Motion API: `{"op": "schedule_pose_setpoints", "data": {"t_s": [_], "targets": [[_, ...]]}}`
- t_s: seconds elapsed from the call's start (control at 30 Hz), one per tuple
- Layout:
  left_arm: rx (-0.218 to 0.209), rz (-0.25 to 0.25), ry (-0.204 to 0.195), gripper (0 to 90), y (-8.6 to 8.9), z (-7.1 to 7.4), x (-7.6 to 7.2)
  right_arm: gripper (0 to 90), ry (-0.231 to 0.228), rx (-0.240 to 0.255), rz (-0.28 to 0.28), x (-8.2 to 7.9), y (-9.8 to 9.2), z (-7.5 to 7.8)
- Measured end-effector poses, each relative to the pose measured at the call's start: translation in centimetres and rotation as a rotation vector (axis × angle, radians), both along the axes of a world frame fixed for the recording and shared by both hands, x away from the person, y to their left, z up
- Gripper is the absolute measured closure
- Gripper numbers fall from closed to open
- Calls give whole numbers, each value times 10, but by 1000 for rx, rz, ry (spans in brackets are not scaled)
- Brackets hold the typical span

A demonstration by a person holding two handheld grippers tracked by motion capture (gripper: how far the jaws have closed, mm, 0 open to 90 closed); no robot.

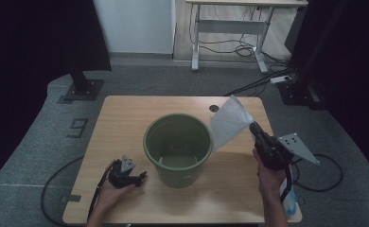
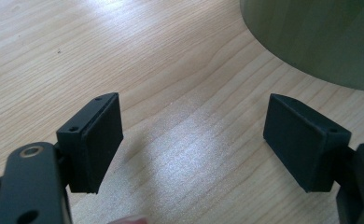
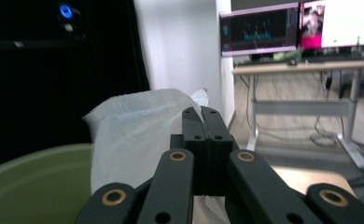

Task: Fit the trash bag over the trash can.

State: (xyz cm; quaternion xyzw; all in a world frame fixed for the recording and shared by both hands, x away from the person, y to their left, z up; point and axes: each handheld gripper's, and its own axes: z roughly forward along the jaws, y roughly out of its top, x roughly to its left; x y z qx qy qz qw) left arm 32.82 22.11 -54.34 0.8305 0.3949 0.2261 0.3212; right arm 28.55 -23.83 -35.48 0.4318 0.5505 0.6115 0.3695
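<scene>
Above the wooden table (image 1: 126, 113), white plastic bag (image 1: 229, 122) pinched in the closed right gripper (image 1: 254, 127), beside the green bucket (image 1: 178, 146).

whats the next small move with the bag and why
Probably carry the white bag left, over the green bucket. The right gripper pinches it beside the rim, not above the opening, while the left gripper rests open on the table.
</scene>
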Motion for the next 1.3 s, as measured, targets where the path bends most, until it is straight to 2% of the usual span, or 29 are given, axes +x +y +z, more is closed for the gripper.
{"op": "schedule_pose_setpoints", "data": {"t_s": [0.13, 0.37, 0.5, 0.63, 0.83, 1.1, 1.3], "targets": [[-7, 5, -1, 196, 1, 0, 0, 889, -54, -5, 7, -5, 11, 20], [-19, 4, 1, 196, 1, 0, 0, 889, -121, -11, 36, -5, 33, 61], [-26, 2, 3, 196, 3, 1, 0, 889, -136, -33, 54, -5, 48, 71], [-51, 2, 16, 198, 5, 1, 1, 890, -151, -64, 70, -5, 62, 78], [-50, 2, 21, 199, 6, 1, 1, 889, -170, -66, 82, -6, 69, 90], [-42, -2, 25, 199, 4, 0, 1, 889, -167, -71, 84, -10, 67, 89], [-41, -2, 26, 199, 4, 0, 1, 889, -135, -107, 102, -8, 75, 67]]}}
